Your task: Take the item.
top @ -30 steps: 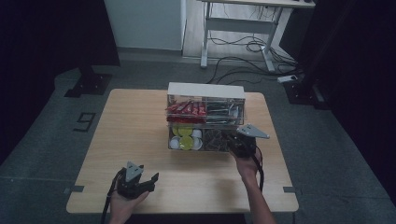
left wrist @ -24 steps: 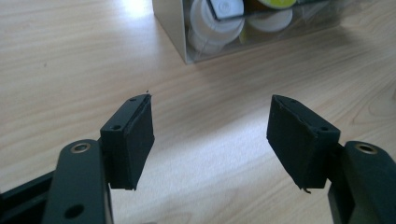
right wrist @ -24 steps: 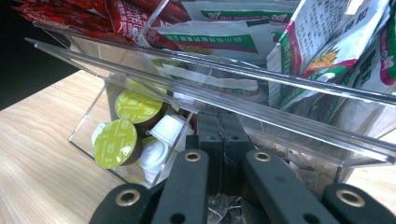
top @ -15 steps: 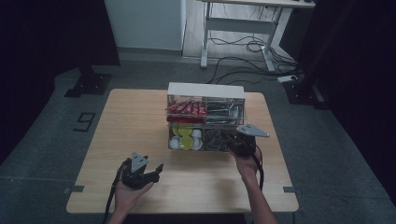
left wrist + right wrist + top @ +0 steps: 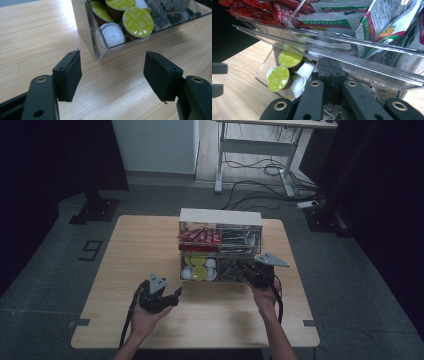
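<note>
The clear acrylic two-tier organiser box (image 5: 220, 247) stands mid-table on the pale wooden table (image 5: 130, 250). Green-lidded and white coffee capsules (image 5: 137, 21) fill its lower left bin, red sachets (image 5: 274, 10) the upper. The right gripper (image 5: 329, 75), jaws pressed together, reaches into the lower right bin among what look like tea bags (image 5: 172, 12). The left gripper (image 5: 112, 72), jaws wide apart and empty, has moved closer to the box since a second ago.

Clear 2-tier organiser (image 5: 220, 245), mid-table, upright

Dim high view, dark edges (room nearly black); gripper views brighter, glare on clear plastic
</note>
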A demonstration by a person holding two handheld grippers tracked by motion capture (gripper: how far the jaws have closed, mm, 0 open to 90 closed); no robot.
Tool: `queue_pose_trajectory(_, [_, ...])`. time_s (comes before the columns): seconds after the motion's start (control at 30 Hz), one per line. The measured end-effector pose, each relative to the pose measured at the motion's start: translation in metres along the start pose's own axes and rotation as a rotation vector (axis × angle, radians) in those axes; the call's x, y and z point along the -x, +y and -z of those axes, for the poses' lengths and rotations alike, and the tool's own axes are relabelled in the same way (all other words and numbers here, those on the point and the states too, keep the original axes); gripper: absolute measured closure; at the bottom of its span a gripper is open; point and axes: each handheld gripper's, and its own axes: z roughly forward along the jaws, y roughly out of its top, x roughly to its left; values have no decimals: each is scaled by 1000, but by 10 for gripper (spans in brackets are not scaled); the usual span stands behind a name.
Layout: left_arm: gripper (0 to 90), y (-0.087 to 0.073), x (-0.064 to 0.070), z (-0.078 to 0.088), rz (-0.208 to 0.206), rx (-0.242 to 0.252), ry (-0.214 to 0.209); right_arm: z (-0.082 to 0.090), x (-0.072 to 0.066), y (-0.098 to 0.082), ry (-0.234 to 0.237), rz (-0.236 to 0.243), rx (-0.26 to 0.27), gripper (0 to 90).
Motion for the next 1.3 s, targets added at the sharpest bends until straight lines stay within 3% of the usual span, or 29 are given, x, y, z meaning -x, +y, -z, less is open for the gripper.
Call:
queue_pose_trajectory(0.2, [305,11,6,-12,-30,-1,10,0,1,0,8,-8,0,888])
queue_pose_trajectory(0.4, [295,18,8,-21,-14,-11,0,0,1,0,13,-14,0,888])
queue_pose_trajectory(0.63, [285,25,12,-32,-27,-32,12,0,1,1,12,-13,-1,888])
queue_pose_trajectory(0.93, [289,29,16,-43,-39,-21,33,-1,2,0,12,-11,-2,888])
queue_pose_trajectory(1.3, [298,36,22,-51,-25,-11,16,-2,1,0,9,-8,-9,888])
